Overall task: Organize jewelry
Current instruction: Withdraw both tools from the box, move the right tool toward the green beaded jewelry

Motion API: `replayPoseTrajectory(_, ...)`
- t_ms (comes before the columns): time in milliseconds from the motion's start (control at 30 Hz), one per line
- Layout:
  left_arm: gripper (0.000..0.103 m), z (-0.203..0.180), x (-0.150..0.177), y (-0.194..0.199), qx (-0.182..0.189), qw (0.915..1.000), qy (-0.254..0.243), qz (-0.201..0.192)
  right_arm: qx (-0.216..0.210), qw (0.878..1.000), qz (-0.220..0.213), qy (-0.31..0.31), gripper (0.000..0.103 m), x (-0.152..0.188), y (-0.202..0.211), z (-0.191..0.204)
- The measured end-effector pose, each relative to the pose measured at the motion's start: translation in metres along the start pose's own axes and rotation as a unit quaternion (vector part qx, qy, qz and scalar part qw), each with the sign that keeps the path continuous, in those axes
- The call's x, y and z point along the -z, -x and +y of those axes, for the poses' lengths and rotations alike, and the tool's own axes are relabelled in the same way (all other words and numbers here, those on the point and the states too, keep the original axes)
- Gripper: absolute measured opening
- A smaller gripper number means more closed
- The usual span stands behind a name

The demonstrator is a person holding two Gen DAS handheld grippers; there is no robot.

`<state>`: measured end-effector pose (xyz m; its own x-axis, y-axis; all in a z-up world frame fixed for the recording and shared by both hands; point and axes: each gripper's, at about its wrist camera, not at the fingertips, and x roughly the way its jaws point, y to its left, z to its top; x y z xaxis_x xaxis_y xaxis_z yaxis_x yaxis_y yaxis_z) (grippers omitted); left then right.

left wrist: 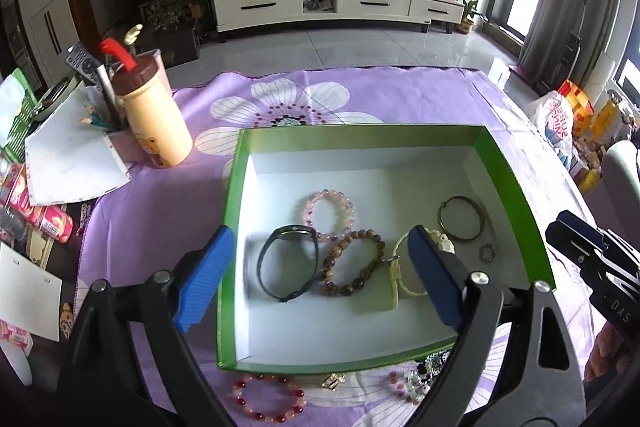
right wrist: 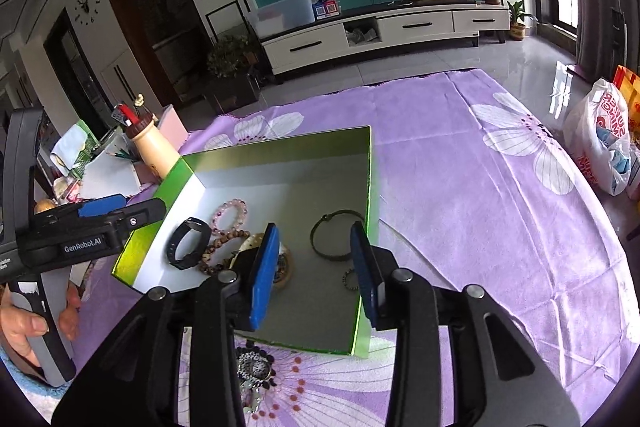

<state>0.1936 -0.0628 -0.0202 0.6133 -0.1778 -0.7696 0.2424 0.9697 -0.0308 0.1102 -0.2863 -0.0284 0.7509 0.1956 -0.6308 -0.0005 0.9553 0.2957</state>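
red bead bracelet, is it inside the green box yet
No, the red bead bracelet lies on the purple cloth just outside the near wall of the green box.

left gripper: black linkage arms, ribbed bright-blue pads on both fingers, round silver pivot pins at the joints
left gripper side view: black body, white "GenRobot.AI" lettering, blue pad on top, small round screw near the front
left handle: grey and black grip, white label strip partly hidden
left hand: bare, no sleeve or glove in view
right gripper: same black arms, blue pads, one darker in shade, silver pins
right gripper side view: black, slotted cut-outs, white letters "DAS" visible, remainder cut off
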Motion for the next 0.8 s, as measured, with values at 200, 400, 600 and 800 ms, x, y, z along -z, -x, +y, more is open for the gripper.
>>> replayPoseTrajectory(200,0.091,0.032,0.02,0.027,-0.005,0.9995,0.031,-0.007,-0.019,1.0,-0.002,0.014,0.037,0.014,0.018,0.01)
replayPoseTrajectory(400,0.092,0.059,0.055,0.05,-0.018,0.9983,0.056,0.001,-0.024,0.999,0.017,0.032,0.037,0.038,0.027,0.024)
replayPoseTrajectory(600,0.092,0.08,0.088,0.055,-0.02,0.9968,0.075,0.019,-0.027,0.998,0.043,0.047,0.037,0.065,0.029,0.031)
replayPoseTrajectory(800,0.092,0.091,0.118,0.045,-0.03,0.9936,0.1,0.044,-0.035,0.996,0.066,0.048,0.037,0.088,0.027,0.037)
